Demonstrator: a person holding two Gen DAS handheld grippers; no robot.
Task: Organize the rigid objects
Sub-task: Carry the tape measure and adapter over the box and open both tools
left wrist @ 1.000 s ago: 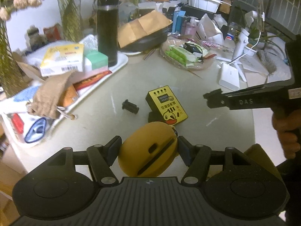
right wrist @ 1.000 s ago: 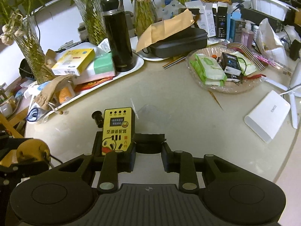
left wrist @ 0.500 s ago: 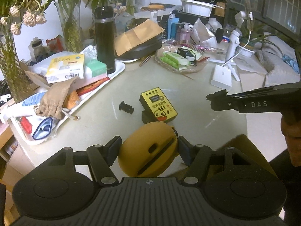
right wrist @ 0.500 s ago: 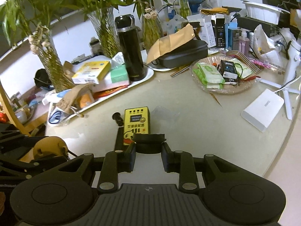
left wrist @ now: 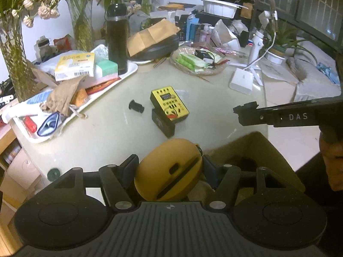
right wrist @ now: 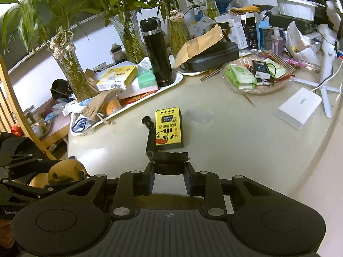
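My left gripper (left wrist: 170, 163) is shut on a rounded yellow case (left wrist: 171, 171) with a dark slot, held past the table's near edge. The same case (right wrist: 64, 169) shows at the far left of the right wrist view, in the left gripper (right wrist: 46, 176). My right gripper (right wrist: 169, 169) is shut on a small black round cap (right wrist: 169, 160); its tip (left wrist: 246, 111) juts in from the right. On the table lie a yellow device (left wrist: 169, 103) (right wrist: 169, 128) resting on a black block (left wrist: 163, 122), and a small black cylinder (left wrist: 136, 106) (right wrist: 148, 121).
A brown cardboard box (left wrist: 255, 147) stands open below the grippers. A white tray (left wrist: 128, 75) holds boxes and a black flask (left wrist: 117, 38). A plate of green packets (right wrist: 255, 79) and a white block (right wrist: 299, 107) lie to the right. Glass vases (right wrist: 130, 38) line the back.
Both grippers have drawn back from the table with their loads, so the yellow device looks farther off. The cardboard box has come into view under them.
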